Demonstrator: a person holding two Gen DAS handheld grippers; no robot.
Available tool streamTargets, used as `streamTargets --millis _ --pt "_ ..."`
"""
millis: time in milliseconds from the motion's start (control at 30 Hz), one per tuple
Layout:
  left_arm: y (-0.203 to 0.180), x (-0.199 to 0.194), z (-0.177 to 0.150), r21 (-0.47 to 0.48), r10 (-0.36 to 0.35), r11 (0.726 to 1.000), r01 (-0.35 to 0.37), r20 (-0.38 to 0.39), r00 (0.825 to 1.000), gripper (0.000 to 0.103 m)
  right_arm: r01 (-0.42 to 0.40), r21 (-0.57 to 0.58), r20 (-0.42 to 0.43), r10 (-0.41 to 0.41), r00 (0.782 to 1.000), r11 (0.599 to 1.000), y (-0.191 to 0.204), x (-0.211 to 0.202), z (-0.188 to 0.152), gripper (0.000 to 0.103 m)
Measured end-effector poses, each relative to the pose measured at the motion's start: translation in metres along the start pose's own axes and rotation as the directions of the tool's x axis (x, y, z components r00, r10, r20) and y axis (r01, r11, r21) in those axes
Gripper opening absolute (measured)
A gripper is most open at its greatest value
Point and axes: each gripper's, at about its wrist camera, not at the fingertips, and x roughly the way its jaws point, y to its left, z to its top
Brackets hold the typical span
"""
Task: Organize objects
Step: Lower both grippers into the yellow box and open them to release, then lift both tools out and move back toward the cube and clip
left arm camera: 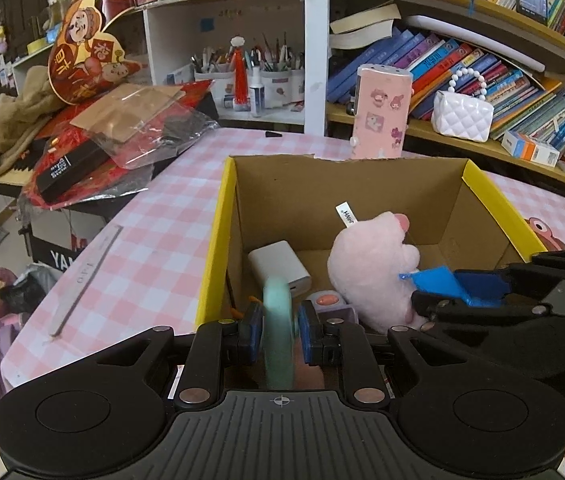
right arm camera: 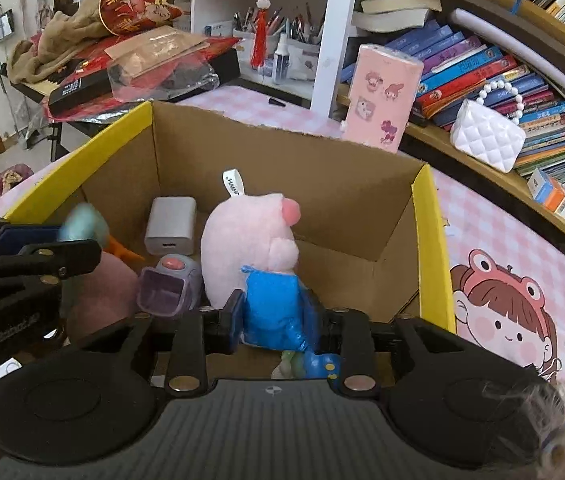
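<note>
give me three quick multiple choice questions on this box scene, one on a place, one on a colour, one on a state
1. Where does the white charger block lie?
A. inside the cardboard box
B. on the bookshelf
C. on the checked tablecloth

2. What colour is the pig plush's outfit?
A. red
B. blue
C. green

3. What sits between the left gripper's fingers?
A. nothing
B. the white quilted purse
C. a mint green round thing

Answers:
1 A, it rests on the box floor by the back wall.
2 B, the cloth at the right gripper is bright blue.
3 C, the left wrist view shows the green disc edge-on between the blue pads.
</note>
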Motion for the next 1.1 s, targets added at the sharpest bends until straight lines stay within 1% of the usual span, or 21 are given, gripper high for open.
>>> streamTargets --millis 33,67,100,200,300,467,600,667,767,867,1033,1100 --pt "0.001 -0.001 0.0 -0.008 -0.005 1.0 0.005 0.003 1.0 0.022 0.001 0.001 0.01 -0.001 1.0 1.0 0.0 -0.002 0.0 0.051" --pt "0.002 -0.003 0.0 -0.016 -0.011 1.0 0.011 0.009 1.0 0.022 0.0 0.003 0.021 0.0 1.0 1.0 0.001 -0.004 -0.001 0.057" --pt "0.002 -0.006 0.0 -0.021 -0.014 1.0 0.014 0.016 1.0 0.025 -0.003 0.011 0.026 0.002 1.0 1.0 0.0 -0.007 -0.002 0.058" --pt "0.003 -0.02 0.0 -0.032 -0.021 0.999 0.023 0.05 0.999 0.035 -0.011 0.044 0.042 0.009 0.999 0.999 -0.001 -0.018 -0.003 0.059" --pt "0.006 -0.037 -0.001 -0.046 -0.028 0.998 0.033 0.097 0.995 0.044 0.01 0.068 0.075 -0.015 0.997 0.998 0.0 -0.033 -0.006 0.059" --pt "0.013 -0.065 -0.006 -0.071 -0.035 0.996 0.046 0.15 0.988 0.052 0.037 0.105 0.155 -0.053 0.987 0.994 0.005 -0.067 -0.011 0.059" --pt "0.019 -0.086 -0.017 -0.086 -0.028 0.995 0.044 0.177 0.984 0.067 0.051 0.119 0.204 -0.074 0.976 0.992 0.01 -0.096 -0.019 0.059" --pt "0.022 -0.094 -0.026 -0.091 -0.031 0.995 0.047 0.178 0.984 0.068 0.056 0.122 0.215 -0.081 0.973 0.991 0.014 -0.108 -0.027 0.059" --pt "0.025 -0.103 -0.04 -0.094 -0.036 0.994 0.052 0.163 0.986 0.069 0.059 0.123 0.211 -0.084 0.974 0.991 0.021 -0.122 -0.041 0.059" --pt "0.027 -0.113 -0.056 -0.098 -0.035 0.994 0.049 0.143 0.989 0.069 0.068 0.124 0.187 -0.091 0.978 0.99 0.029 -0.133 -0.058 0.059" --pt "0.029 -0.129 -0.078 -0.09 -0.037 0.995 0.048 0.123 0.992 0.079 0.075 0.128 0.15 -0.094 0.984 0.989 0.043 -0.15 -0.088 0.059" --pt "0.027 -0.134 -0.087 -0.08 -0.042 0.996 0.051 0.115 0.993 0.08 0.078 0.136 0.136 -0.097 0.986 0.988 0.048 -0.156 -0.098 0.059"
